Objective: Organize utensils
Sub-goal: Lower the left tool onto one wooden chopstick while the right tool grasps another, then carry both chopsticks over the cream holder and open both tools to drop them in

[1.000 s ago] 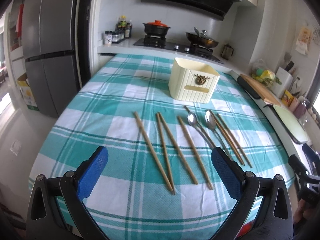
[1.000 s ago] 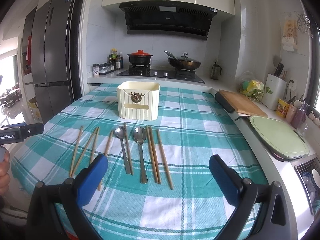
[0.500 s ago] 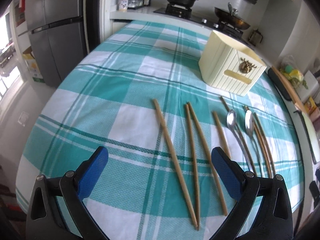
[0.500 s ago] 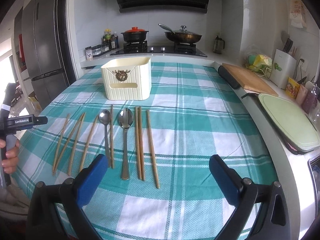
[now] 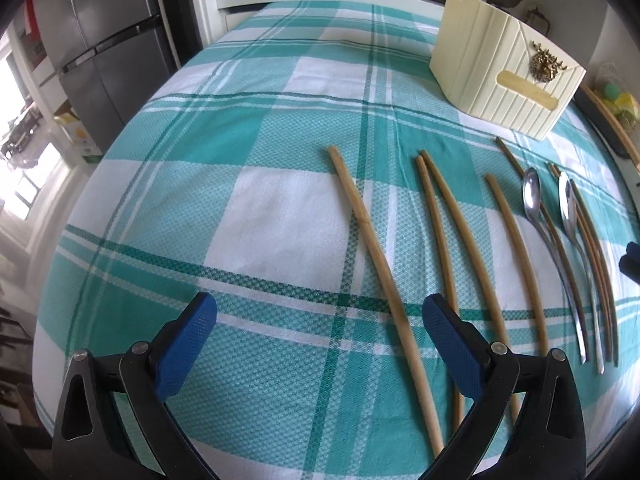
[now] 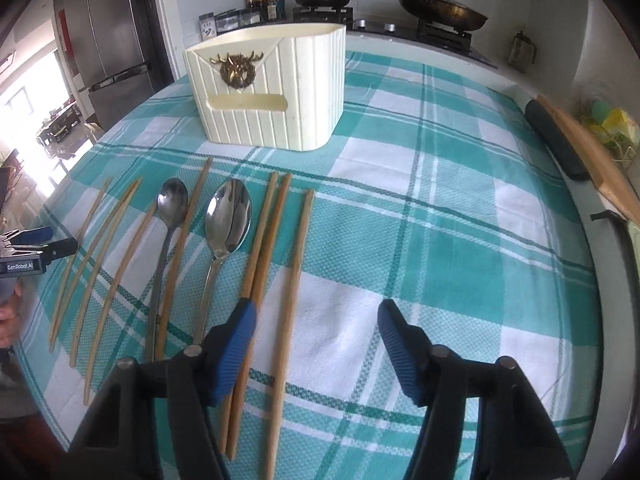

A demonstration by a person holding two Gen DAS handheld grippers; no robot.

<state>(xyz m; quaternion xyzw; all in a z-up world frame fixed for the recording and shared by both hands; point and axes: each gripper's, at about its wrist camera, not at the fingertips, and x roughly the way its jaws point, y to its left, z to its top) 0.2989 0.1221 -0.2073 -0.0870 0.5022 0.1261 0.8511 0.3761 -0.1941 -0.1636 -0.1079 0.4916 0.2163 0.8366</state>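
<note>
Left tongs (image 5: pixel 320 328) spread over far-left chopstick (image 5: pixel 372 256), low centre; "GenRobot.AI" label (image 6: pixel 25 267) readable at left edge. Right tongs (image 6: pixel 316 332) have just been closing, half spread, chopstick (image 6: pixel 292 292) between, untouched. Spoons (image 6: pixel 228 216) mid-left on desk (image 6: pixel 460 240); cream holder (image 6: pixel 272 92) above, no readable text

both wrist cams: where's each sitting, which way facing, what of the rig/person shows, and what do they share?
Left wrist: on the left gripper, low over the left end of the utensil row, angled down toward the stove; sees its own open blue pads and the leftmost chopstick.
Right wrist: on the right gripper, over the right end, facing the same way; its jaws have just been closing, the rightmost chopstick between them untouched; a hand shows at the left edge.
Shared: cream holder, two spoons, checked tablecloth.
</note>
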